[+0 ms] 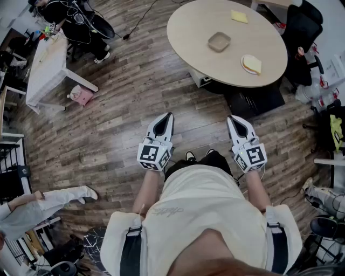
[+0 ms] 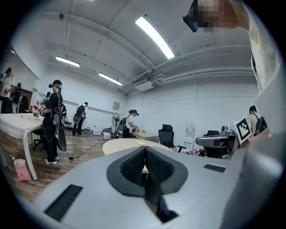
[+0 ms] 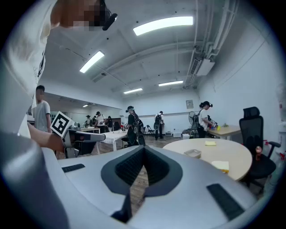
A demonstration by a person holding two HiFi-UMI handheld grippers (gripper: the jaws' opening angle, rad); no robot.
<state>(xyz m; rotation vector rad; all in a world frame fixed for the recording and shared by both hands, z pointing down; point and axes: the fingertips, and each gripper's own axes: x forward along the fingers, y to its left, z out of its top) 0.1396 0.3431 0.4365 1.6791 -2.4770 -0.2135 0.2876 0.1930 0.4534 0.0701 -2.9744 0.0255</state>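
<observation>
My left gripper [image 1: 166, 117] and right gripper [image 1: 232, 118] are held side by side above the wooden floor, both pointing at a round beige table [image 1: 204, 24] a short way ahead. Each is shut, tips together, with nothing between them; the same shows in the left gripper view [image 2: 145, 149] and the right gripper view [image 3: 143, 149]. On the table lie a grey square dish [image 1: 219, 41], a yellow note [image 1: 239, 16] and a white plate with a yellow sponge [image 1: 252, 64]. The dish [image 3: 193, 153] and sponge [image 3: 221, 166] lie ahead and right of the right gripper.
A black office chair [image 1: 302, 32] stands at the table's right. A white table [image 1: 46, 64] and a pink object [image 1: 82, 96] are at the left. One person [image 1: 75, 21] stands far left; another's legs [image 1: 48, 202] stretch out at lower left. Cables run across the floor.
</observation>
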